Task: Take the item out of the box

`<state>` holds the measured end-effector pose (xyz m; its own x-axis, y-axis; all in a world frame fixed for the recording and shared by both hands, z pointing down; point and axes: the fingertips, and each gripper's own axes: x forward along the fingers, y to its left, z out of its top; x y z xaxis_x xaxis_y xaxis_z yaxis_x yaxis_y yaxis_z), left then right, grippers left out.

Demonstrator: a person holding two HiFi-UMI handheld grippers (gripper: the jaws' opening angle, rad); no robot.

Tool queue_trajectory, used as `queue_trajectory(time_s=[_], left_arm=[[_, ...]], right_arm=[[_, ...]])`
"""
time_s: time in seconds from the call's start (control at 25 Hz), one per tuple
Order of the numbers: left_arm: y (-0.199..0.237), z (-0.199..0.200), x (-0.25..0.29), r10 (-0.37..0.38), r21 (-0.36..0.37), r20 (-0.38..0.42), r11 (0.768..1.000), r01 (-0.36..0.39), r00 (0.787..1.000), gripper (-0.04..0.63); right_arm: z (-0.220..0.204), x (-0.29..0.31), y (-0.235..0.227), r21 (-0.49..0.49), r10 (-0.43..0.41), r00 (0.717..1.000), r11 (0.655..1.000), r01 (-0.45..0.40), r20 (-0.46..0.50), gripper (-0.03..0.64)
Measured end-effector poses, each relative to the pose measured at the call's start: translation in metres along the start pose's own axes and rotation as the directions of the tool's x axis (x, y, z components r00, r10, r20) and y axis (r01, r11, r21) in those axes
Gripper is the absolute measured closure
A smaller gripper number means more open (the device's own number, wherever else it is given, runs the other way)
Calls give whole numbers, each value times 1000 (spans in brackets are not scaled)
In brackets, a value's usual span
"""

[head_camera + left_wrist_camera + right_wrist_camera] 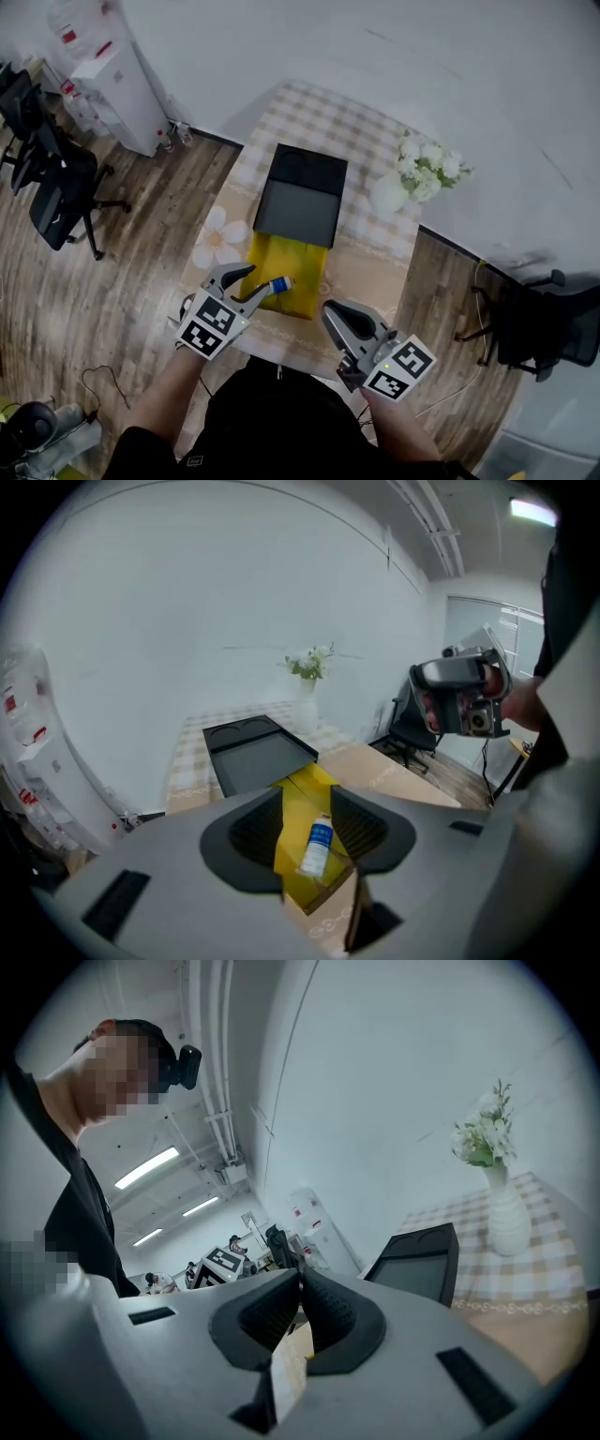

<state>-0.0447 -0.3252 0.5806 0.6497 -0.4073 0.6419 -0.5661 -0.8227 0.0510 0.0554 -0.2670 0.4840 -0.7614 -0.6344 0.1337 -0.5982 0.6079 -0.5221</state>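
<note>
The small white bottle lay on its side on the yellow lining of the open box, a blue label round its middle, the print too small to read. The left tongs stood apart, one pad on each side of the bottle, a gap showing on both sides and neither pad pressing it. The right tongs hung just beside the box over the tan part of the counter, their tips together; what the pale sliver low between them was, I couldn't tell. Each of the two tongs carried a cube of black-and-white square markers. Behind the yellow lining, the black lid lay open and flat on the checked cloth. One white flower-shaped mat sat just beside the box on its left, and one white vase of white flowers stood near the far right corner of the counter. Off to the left, by the wall, stood a white water dispenser with red marks, unreadable from here. Black office chairs waited on the wooden floor on either side. One bottle, one box.
</note>
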Motion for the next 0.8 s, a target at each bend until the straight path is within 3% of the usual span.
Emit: queue_trajectory(time_s=[0.28,0.48,0.8], left_arm=[[-4,-34,39,-69,64,-113,995,77,991,408],[-13,-62,67,-134,99,-228,982,160,964,393],[-17,-90,93,-129,212,-371,952,219,919,391]], right_arm=[[-7,0,5,24,-19,1000,1000,19,1,578],[-5,-11,5,53,-48,999,997,47,20,578],[-10,-21,-4,81,-93,995,993,90,29,578]])
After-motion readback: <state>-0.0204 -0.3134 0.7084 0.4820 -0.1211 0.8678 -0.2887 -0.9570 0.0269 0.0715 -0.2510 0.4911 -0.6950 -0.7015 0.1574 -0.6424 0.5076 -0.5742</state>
